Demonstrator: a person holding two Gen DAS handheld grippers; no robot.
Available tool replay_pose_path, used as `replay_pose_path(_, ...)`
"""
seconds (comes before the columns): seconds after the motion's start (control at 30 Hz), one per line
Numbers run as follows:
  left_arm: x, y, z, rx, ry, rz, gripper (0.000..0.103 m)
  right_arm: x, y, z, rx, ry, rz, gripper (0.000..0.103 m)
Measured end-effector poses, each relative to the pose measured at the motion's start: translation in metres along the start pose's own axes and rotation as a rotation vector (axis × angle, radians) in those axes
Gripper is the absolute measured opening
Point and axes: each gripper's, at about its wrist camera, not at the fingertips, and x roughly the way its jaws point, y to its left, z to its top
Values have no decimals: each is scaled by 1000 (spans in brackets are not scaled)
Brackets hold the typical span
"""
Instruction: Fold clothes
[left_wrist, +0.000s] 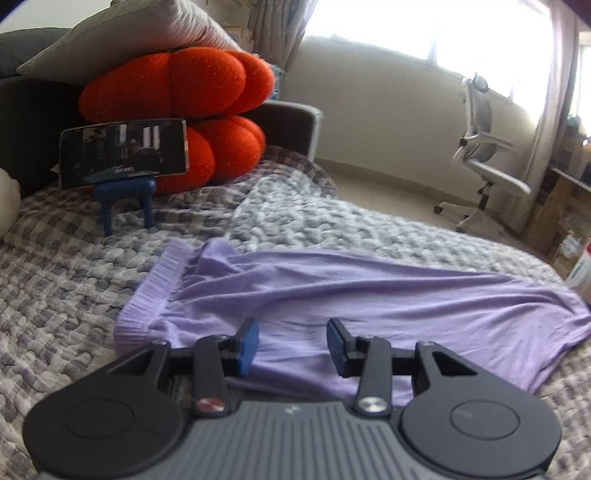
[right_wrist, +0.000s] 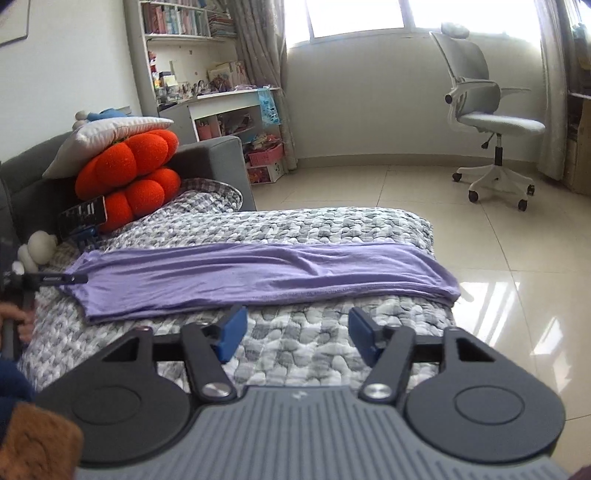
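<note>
The soft lilac jersey garment (right_wrist: 258, 273) is laid lengthwise on the grey checked quilted bed (right_wrist: 314, 339), apparently halved, further folds remaining; left hand-held gripper (left_wrist: 291, 341) and right hand-held gripper (right_wrist: 297, 334) are spread, empty.

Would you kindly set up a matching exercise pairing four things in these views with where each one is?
1. purple garment
2. phone
3. office chair
4. white pillow

a. on the tiled floor by the window
b. on top of the orange cushions
c. spread flat on the bed
d. propped on a blue stand

Pairs: 1-c, 2-d, 3-a, 4-b
</note>
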Motion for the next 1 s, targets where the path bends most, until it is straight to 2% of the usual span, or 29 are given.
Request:
replay_pose_path(0.03, -7, -4, 2, -1, -13, -36, 43, 12, -4, 3, 36, -2, -4, 50)
replay_pose_path(0.1, -14, -23, 2, 70, -11, -73, 46, 32, -13, 9, 109, -1, -13, 49)
replay_pose_path(0.23, -6, -64, -9, 210, 67, -166, 46, 66, -22, 18, 149, 17, -19, 49)
replay_pose_path(0.3, 0, -79, -19, 280, 91, -170, 46, 81, -25, 21, 145, 28, -34, 49)
replay_pose_path(0.4, 4, -85, -27, 314, 90, -155, 46, 95, -37, 22, 145, 53, -92, 49)
replay_pose_path(0.47, 3, -81, -26, 296, 100, -165, 46, 96, -42, 25, 131, 58, -129, 43)
replay_pose_path(0.57, 2, -80, -24, 291, 108, -166, 46, 94, -45, 32, 93, 56, -180, 43)
replay_pose_path(0.6, 1, -81, -24, 291, 112, -161, 46, 95, -43, 34, 81, 54, -183, 48)
replay_pose_path(0.73, -5, -91, -13, 261, 83, -208, 47, 111, -13, 40, -11, 70, -72, 48)
replay_pose_path(0.83, 3, -102, -14, 267, 105, -229, 47, 132, 10, 41, -92, 116, -9, 48)
replay_pose_path(0.9, 10, -106, -19, 271, 135, -233, 47, 145, 20, 41, -129, 136, -15, 49)
replay_pose_path(1.0, 7, -110, -29, 304, 107, -220, 49, 161, 26, 43, -155, 149, -26, 50)
